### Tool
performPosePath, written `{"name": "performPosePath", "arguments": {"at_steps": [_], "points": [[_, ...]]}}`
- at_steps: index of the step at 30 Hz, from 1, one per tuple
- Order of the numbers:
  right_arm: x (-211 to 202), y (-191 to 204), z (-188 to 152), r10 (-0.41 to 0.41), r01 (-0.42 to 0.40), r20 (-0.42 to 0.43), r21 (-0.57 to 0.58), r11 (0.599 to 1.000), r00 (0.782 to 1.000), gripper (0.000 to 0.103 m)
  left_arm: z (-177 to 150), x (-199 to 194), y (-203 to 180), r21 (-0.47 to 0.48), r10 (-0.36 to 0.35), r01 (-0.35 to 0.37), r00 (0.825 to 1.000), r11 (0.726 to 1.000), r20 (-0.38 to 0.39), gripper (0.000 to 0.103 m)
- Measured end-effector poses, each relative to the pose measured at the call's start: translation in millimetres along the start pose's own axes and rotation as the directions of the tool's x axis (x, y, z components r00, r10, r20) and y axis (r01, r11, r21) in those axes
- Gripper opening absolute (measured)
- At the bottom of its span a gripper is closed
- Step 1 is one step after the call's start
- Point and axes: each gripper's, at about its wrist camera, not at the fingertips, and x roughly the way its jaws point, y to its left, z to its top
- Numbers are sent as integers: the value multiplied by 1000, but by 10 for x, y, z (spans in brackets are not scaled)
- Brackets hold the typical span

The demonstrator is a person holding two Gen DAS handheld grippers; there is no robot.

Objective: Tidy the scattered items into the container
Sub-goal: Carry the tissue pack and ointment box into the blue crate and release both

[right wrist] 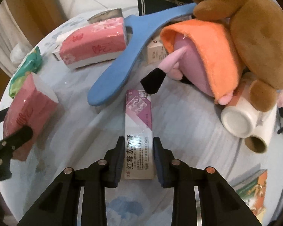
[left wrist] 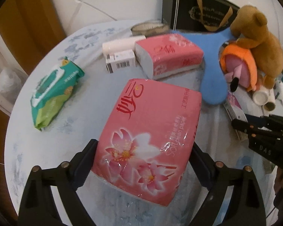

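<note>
At the bottom of the left wrist view, the left gripper has its fingers pressed against the two long sides of a pink tissue pack, which fills the lower middle of the frame over the pale round table. I cannot tell whether the pack is lifted or resting on the table. It looks soft and light, with a slick plastic wrap, so it will squash and may slide; gripping across the narrow width near the middle, as now, seems right.

At the bottom centre of the right wrist view, the right gripper closes on the near end of a slim ointment box lying lengthwise on the table. Thin card, light and fairly stiff, it could crush under a hard squeeze; its long edges are the natural hold.

Farther up in the left view, a green wipes pack lies at middle left, a small barcoded box and a second tissue pack sit upper centre, and a blue shoe insole runs right of centre. A brown teddy bear leans over an orange-hooded plush at upper right, with a white cup on its side below them. A black gift bag stands at the top, possibly the container.
</note>
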Motion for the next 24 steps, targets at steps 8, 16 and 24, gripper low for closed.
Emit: {"name": "performPosePath", "arguments": {"at_steps": [8,16,24], "points": [[-521,45,-85,3,-3,86,0,1000,996,28,-28,-470,-75,17,-23,21,996,1000,88,93],[-1073,127,-260,-1,0,178,5,1000,984,28,-123,-893,-164,33,-42,37,987,999,155,93],[-1753,131,-463,-13,12,293,6,1000,956,28,-229,-1424,-410,56,-66,54,969,997,238,93]]}}
